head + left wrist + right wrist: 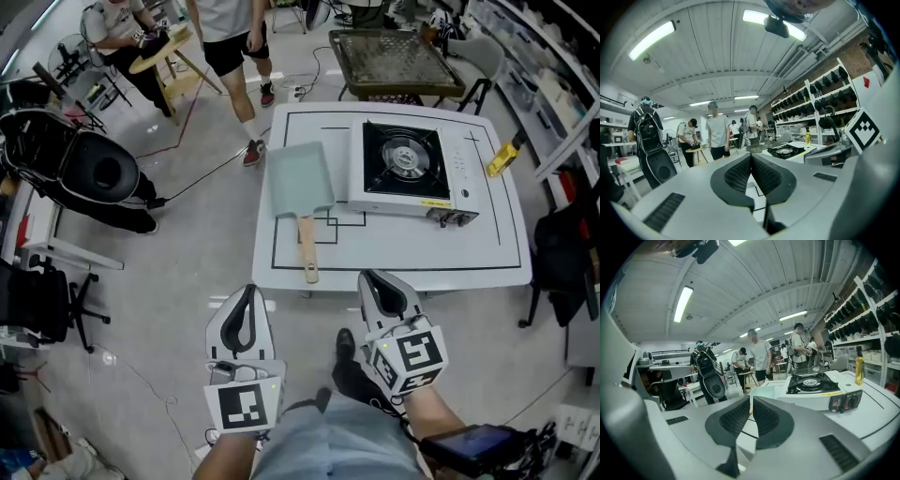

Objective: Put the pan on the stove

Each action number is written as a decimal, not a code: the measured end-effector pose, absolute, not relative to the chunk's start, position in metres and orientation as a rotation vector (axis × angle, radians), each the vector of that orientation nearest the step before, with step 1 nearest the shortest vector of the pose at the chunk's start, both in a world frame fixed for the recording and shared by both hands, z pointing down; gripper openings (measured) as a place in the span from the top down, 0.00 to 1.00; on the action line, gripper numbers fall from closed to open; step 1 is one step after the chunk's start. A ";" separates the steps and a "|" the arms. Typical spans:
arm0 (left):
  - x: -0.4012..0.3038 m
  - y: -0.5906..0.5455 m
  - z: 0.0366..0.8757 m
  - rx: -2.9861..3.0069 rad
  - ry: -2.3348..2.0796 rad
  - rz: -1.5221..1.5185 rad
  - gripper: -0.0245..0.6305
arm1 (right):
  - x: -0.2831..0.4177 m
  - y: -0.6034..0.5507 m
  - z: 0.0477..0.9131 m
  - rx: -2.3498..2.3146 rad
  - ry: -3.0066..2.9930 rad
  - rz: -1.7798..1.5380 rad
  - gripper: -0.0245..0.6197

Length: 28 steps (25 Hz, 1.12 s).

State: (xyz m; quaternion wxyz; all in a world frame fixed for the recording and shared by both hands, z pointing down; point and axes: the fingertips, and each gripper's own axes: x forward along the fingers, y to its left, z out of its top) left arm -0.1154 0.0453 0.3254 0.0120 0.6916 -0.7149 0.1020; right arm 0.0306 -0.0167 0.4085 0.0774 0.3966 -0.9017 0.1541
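Square pan (pixel 301 178) on white counter (pixel 394 248) just beside gas stove (pixel 406 169), well ahead of left gripper (pixel 248 292) and right gripper (pixel 372 278). Fingers of both pressed together, empty. People (pixel 230 37) standing beyond in workshop.

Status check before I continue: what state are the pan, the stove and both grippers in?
Pan: lying on the table left of the stove, not on it, untouched.
Stove: burner bare, no flame visible.
Left gripper: shut, empty, short of the table.
Right gripper: shut, empty, short of the table.
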 end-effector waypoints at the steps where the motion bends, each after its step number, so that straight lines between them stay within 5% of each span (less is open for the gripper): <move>1: -0.115 0.036 0.323 2.154 -2.238 0.318 0.93 | 0.030 -0.027 0.406 1.182 -2.708 0.459 0.88; 14: -0.133 -0.013 0.278 2.150 -2.387 0.227 0.93 | -0.001 -0.097 0.358 1.095 -2.812 0.338 0.88; 28: -0.183 -0.065 0.315 2.112 -2.313 0.229 0.93 | -0.055 -0.136 0.403 1.024 -2.765 0.461 0.88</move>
